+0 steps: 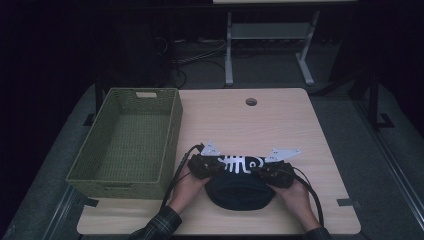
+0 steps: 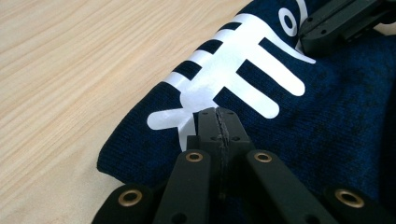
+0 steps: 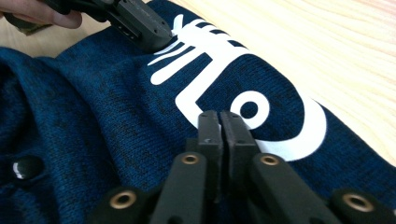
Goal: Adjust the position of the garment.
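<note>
Nearest the person, a dark blue knitted hat [image 1: 240, 187] lies on the pale wooden worktop [image 1: 290, 125], close to its near edge, with a white fish-skeleton print [image 1: 239, 163] along its far band. Both hands come in from below, one at each end of that band. The left claw [image 1: 204, 165] sits at the tail end of the print; in the left gripper view its jaws are pressed together with the knit [image 2: 322, 121] pinched at their tips, just at the tail of the skeleton [image 2: 233, 77]. The right claw [image 1: 274, 172] is at the head end; in the right gripper view its jaws are likewise closed on the fabric [image 3: 93, 126], beside the fish's round eye [image 3: 249, 109], and the left claw [image 3: 144, 28] shows farther off across the print.

The hat's long axis, judged by the print, runs left to right between the two claws, so each holds one end of the band. Farther off and to the left stands an empty green woven basket [image 1: 172, 135], its near right corner close to the left claw. If the hat is bound for it, the carry goes leftward and slightly away, with the left hand nearer and leading over the rim
</note>
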